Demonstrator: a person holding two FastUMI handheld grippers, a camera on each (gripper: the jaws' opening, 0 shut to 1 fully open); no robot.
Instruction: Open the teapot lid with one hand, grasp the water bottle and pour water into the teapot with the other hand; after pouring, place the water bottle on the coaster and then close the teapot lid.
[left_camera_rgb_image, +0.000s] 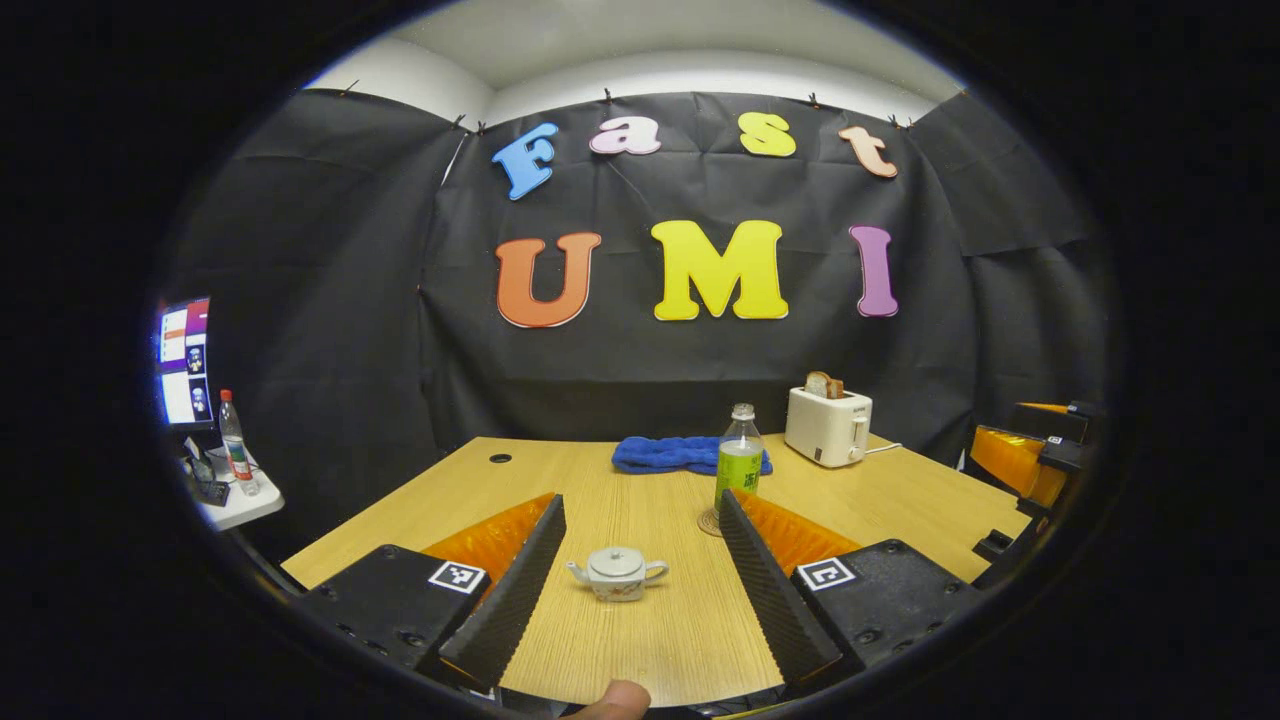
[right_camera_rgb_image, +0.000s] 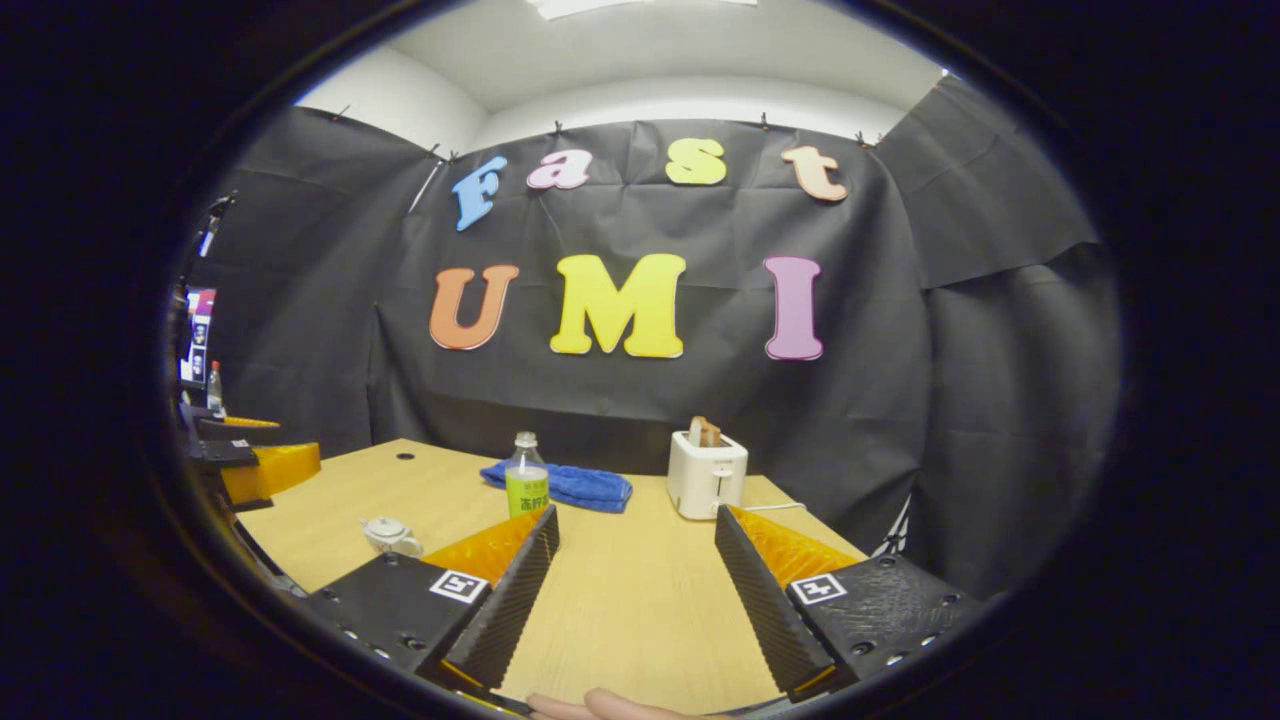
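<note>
A small white teapot (left_camera_rgb_image: 617, 573) with its lid on sits on the wooden table (left_camera_rgb_image: 600, 480), between and just beyond the fingers of my open left gripper (left_camera_rgb_image: 640, 505). Farther back stands a clear water bottle (left_camera_rgb_image: 739, 460) with a green label; my finger hides its base. A round coaster (left_camera_rgb_image: 709, 522) peeks out at the bottle's foot. In the right gripper view, my open right gripper (right_camera_rgb_image: 636, 515) hovers over bare table (right_camera_rgb_image: 620, 590), with the bottle (right_camera_rgb_image: 526, 477) ahead to its left and the teapot (right_camera_rgb_image: 392, 536) farther left. Both grippers hold nothing.
A blue cloth (left_camera_rgb_image: 680, 455) lies at the back of the table, and a white toaster (left_camera_rgb_image: 828, 425) with toast stands to its right. The other gripper (left_camera_rgb_image: 1030, 455) shows at the right edge. A side table with a bottle (left_camera_rgb_image: 235, 440) and a monitor (left_camera_rgb_image: 185, 360) stands left.
</note>
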